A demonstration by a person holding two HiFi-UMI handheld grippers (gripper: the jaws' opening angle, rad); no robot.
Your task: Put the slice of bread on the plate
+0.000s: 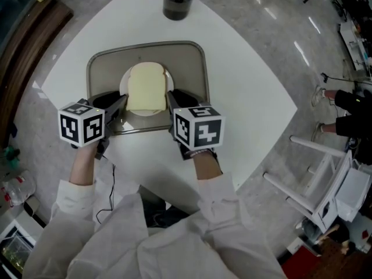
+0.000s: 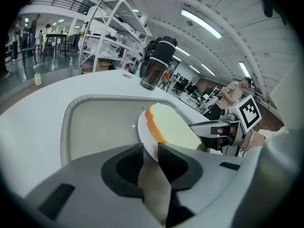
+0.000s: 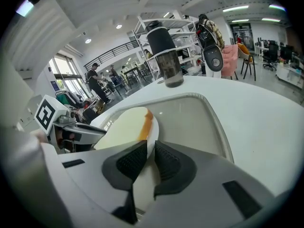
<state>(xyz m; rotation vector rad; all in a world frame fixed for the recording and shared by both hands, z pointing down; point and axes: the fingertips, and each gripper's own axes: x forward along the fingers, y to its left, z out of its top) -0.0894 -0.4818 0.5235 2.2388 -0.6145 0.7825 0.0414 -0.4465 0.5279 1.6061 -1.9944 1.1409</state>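
A pale cream slice of bread [image 1: 146, 87] with an orange-brown crust lies flat on a small round white plate [image 1: 123, 89]. It covers most of the plate, leaving only a thin white rim showing at the sides and near edge. Its rounded top points away from the person. The plate rests inside a grey rectangular tray with rounded corners [image 1: 99, 68] on the white table [image 1: 250, 92].

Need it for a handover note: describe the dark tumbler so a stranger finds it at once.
On the white table, look past the grey tray holding the plate. At the far edge stands the dark tumbler, black-topped and the only tall thing there.
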